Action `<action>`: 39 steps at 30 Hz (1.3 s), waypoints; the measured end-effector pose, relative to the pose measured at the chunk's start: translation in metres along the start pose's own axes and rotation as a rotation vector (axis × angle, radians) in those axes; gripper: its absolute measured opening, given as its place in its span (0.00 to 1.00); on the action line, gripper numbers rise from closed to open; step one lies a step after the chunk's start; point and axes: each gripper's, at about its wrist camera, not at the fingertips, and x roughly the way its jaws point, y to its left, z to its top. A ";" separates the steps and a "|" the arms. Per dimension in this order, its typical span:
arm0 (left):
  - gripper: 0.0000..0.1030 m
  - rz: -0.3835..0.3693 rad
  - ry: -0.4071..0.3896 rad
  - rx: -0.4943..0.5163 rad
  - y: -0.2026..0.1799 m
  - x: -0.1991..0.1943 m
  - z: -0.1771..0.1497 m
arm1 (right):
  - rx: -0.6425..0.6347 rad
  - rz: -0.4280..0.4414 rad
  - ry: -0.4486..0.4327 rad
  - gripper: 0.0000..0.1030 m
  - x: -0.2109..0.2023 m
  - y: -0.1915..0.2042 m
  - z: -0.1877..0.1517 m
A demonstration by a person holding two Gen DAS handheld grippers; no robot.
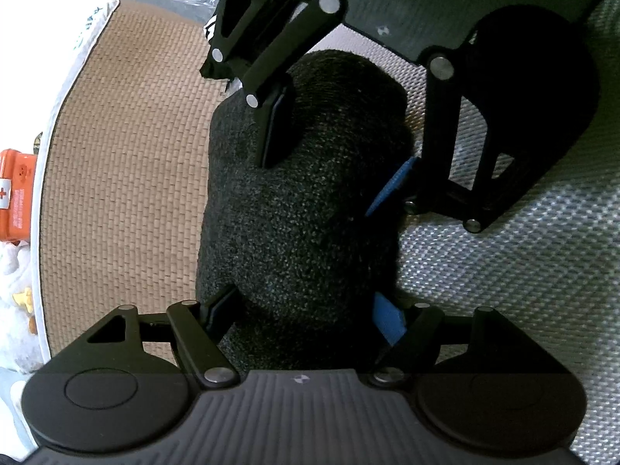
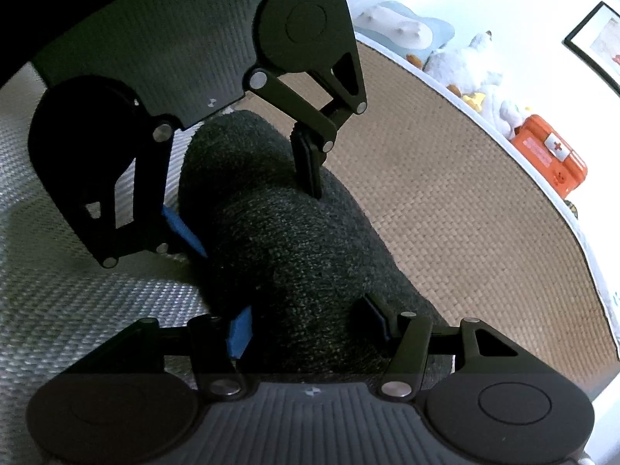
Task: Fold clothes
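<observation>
My left hand-held gripper (image 1: 306, 317) stands fairly wide, its two pads pressed against the sides of a rolled bundle of dark grey knitted cloth (image 1: 302, 209); the roll fills the gap between the fingers. My right hand-held gripper (image 2: 306, 323) does the same from the opposite end, jaws spread wide around the roll and touching it on both sides. Each gripper shows in the other's camera: the right one (image 1: 333, 162) clamps the far end in the left view, with one black finger lying on top of the fabric and a blue pad (image 1: 391, 186) against its flank.

The cloth lies lengthwise between the two grippers, over the seam where a tan woven mat (image 1: 128, 155) meets a grey woven surface (image 1: 503, 271). Both grippers tip a little downward and face each other. An orange first-aid box (image 2: 550, 155) sits past the mat's edge.
</observation>
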 end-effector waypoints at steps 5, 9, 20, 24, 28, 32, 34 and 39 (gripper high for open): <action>0.74 0.002 -0.007 0.017 -0.007 -0.003 -0.005 | -0.018 -0.018 -0.001 0.60 0.001 0.006 0.000; 0.74 0.004 -0.004 0.027 -0.011 -0.002 -0.004 | -0.022 -0.024 0.003 0.61 0.000 0.010 0.000; 0.75 0.012 -0.013 0.070 -0.005 0.006 -0.005 | -0.018 -0.029 -0.004 0.62 0.001 0.005 0.002; 0.75 0.011 -0.014 0.079 -0.005 0.006 -0.005 | -0.036 -0.038 -0.004 0.63 -0.001 0.009 0.002; 0.75 0.009 -0.019 0.072 -0.002 0.006 -0.005 | -0.038 -0.035 -0.005 0.63 0.001 0.008 0.002; 0.74 -0.001 -0.021 0.060 -0.001 0.005 -0.002 | -0.050 -0.037 -0.005 0.65 0.005 0.008 0.002; 0.74 0.002 -0.026 0.074 -0.002 0.005 -0.002 | -0.047 -0.034 -0.003 0.65 0.006 0.007 0.002; 0.74 0.007 -0.033 0.076 -0.003 0.010 -0.001 | -0.047 -0.035 -0.008 0.65 0.009 0.005 0.002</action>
